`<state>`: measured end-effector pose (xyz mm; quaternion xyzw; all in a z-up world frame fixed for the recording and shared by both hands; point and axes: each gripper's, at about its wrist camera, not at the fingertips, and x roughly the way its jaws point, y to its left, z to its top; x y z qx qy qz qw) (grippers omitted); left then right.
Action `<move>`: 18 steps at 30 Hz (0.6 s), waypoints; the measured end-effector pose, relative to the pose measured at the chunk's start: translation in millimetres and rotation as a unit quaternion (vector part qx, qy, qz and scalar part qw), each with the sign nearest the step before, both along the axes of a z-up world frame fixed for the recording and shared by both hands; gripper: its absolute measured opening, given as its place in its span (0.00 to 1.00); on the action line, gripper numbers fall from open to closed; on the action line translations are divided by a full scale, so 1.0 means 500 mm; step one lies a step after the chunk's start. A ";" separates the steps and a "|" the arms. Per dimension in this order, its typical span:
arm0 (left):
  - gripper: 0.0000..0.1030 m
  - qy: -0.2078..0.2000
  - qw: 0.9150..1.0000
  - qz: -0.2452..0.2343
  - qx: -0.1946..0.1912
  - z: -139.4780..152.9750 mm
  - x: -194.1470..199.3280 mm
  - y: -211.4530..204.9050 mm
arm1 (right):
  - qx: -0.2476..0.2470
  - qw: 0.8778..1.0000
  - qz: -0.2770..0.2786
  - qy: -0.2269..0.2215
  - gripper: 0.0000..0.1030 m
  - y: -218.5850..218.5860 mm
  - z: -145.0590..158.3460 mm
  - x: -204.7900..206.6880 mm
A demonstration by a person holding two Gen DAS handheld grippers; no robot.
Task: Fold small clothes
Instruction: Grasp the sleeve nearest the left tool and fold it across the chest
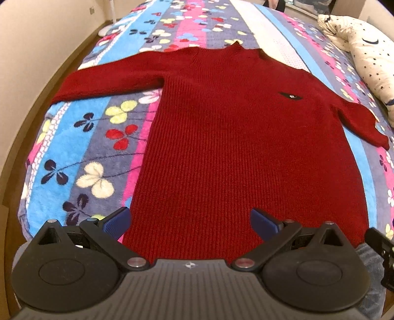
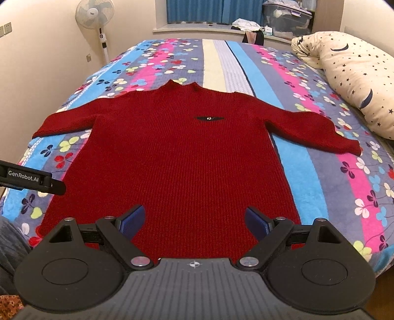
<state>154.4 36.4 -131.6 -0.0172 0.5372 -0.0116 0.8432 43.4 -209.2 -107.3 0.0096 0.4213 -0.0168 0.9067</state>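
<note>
A dark red knit sweater (image 1: 234,137) lies flat, front up, on the bed, collar at the far end and both sleeves spread out to the sides. It also shows in the right wrist view (image 2: 177,160), with a small black badge (image 2: 209,118) on the chest. My left gripper (image 1: 190,222) is open and empty above the sweater's near hem, towards its left side. My right gripper (image 2: 194,222) is open and empty above the near hem, towards its right side. The left gripper's body (image 2: 29,178) shows at the left edge of the right wrist view.
The bed has a striped floral blanket (image 2: 320,160). A cream star-patterned pillow (image 2: 357,83) lies at the right. A standing fan (image 2: 94,14) is by the left wall. A window sill with boxes and clothes (image 2: 270,24) is beyond the bed.
</note>
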 end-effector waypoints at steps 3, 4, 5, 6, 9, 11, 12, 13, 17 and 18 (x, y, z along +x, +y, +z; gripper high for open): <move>1.00 0.009 1.000 0.009 -0.006 -0.016 0.025 0.016 | -0.003 1.000 -0.004 0.010 0.86 -0.002 -0.013 0.014; 1.00 0.010 1.000 0.012 -0.008 -0.022 0.036 0.024 | -0.003 1.000 -0.005 0.013 0.86 -0.002 -0.016 0.019; 1.00 0.012 1.000 0.017 -0.009 -0.027 0.049 0.034 | -0.004 1.000 -0.007 0.016 0.86 -0.003 -0.021 0.025; 1.00 0.011 1.000 0.024 -0.012 -0.031 0.064 0.047 | -0.006 1.000 -0.010 0.020 0.86 -0.003 -0.026 0.031; 1.00 0.004 0.998 0.062 -0.030 -0.041 0.127 0.110 | -0.010 0.999 -0.015 0.031 0.86 -0.004 -0.041 0.051; 1.00 -0.006 0.994 0.105 -0.041 -0.048 0.188 0.172 | -0.014 0.999 -0.016 0.039 0.86 -0.005 -0.051 0.064; 1.00 -0.008 0.991 0.126 -0.045 -0.053 0.217 0.202 | -0.017 0.999 -0.017 0.043 0.86 -0.005 -0.056 0.070; 1.00 -0.014 0.988 0.147 -0.051 -0.060 0.248 0.236 | -0.020 0.999 -0.018 0.047 0.86 -0.004 -0.061 0.076; 1.00 -0.056 0.967 0.243 -0.052 -0.089 0.372 0.381 | -0.033 0.997 -0.018 0.067 0.86 0.001 -0.082 0.100; 1.00 -0.066 0.961 0.263 -0.047 -0.095 0.399 0.412 | -0.037 0.996 -0.018 0.073 0.86 0.003 -0.088 0.105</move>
